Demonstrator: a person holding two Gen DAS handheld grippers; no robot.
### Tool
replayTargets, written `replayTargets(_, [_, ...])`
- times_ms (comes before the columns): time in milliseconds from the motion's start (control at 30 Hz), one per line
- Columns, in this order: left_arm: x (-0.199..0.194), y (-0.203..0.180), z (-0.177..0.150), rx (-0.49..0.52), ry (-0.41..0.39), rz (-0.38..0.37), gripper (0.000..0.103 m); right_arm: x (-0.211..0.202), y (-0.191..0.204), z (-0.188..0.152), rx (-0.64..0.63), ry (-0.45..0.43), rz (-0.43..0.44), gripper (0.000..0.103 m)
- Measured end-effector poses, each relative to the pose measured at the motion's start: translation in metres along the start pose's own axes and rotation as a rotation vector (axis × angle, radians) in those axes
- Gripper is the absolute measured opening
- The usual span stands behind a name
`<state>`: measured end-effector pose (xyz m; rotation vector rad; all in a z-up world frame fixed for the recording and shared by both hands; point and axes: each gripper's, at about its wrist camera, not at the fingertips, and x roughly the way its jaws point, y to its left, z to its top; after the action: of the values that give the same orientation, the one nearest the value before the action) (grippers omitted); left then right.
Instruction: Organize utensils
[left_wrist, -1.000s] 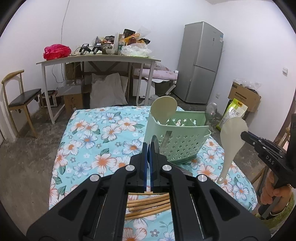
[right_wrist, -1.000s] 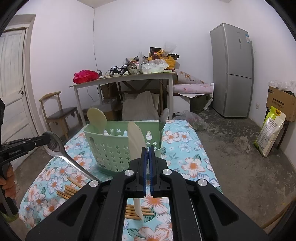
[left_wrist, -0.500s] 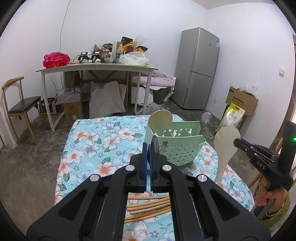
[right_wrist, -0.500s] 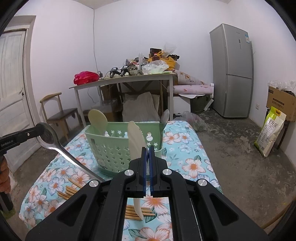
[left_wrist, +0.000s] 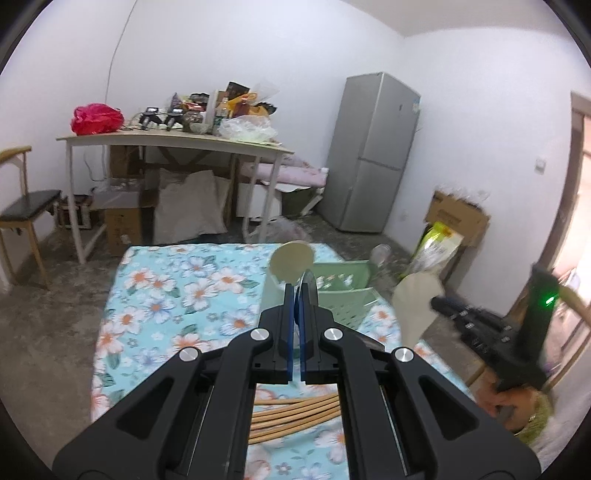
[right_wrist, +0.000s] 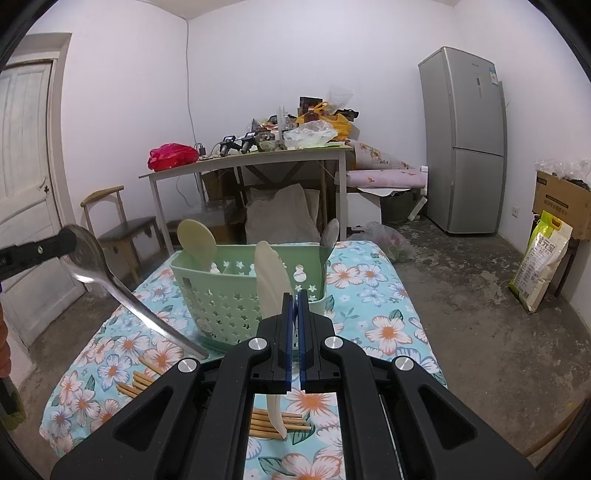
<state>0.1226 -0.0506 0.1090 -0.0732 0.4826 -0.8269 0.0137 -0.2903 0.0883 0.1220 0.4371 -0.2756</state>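
A green perforated basket (right_wrist: 236, 299) stands on the floral table; it also shows in the left wrist view (left_wrist: 338, 295). A cream spoon (right_wrist: 197, 240) and a metal spoon (right_wrist: 328, 234) stand in it. My left gripper (left_wrist: 296, 295) is shut on a metal ladle (right_wrist: 110, 284), held above the table left of the basket. My right gripper (right_wrist: 294, 299) is shut on a cream rice paddle (right_wrist: 271, 284), also seen in the left wrist view (left_wrist: 415, 306), in front of the basket. Wooden chopsticks (left_wrist: 295, 413) lie on the cloth below.
The floral tablecloth (right_wrist: 388, 314) covers a small table. Behind stand a cluttered white desk (right_wrist: 258, 158), a chair (right_wrist: 122, 225), a grey fridge (right_wrist: 465, 147), a cardboard box (right_wrist: 561, 203) and a bag (right_wrist: 543, 262) on the concrete floor.
My left gripper has risen and pulled back from the basket with the ladle. The right gripper with the paddle has stayed nearly still.
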Motion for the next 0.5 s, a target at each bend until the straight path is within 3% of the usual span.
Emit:
replayTargets(100, [-0.004, 0.001, 0.008, -0.016, -0.027, -0.029, 0.001, -0.001, -0.001, 0.000, 0.002, -0.001, 0.002, 0.003])
replayTargets(267, [-0.011, -0.002, 0.030, 0.007, -0.115, -0.011, 0.001, 0.001, 0.001, 0.000, 0.003, 0.001, 0.003, 0.003])
replayTargets(500, [-0.008, -0.013, 0.054, 0.125, -0.187, 0.085, 0.001, 0.002, 0.000, 0.000, 0.003, 0.003, 0.003, 0.003])
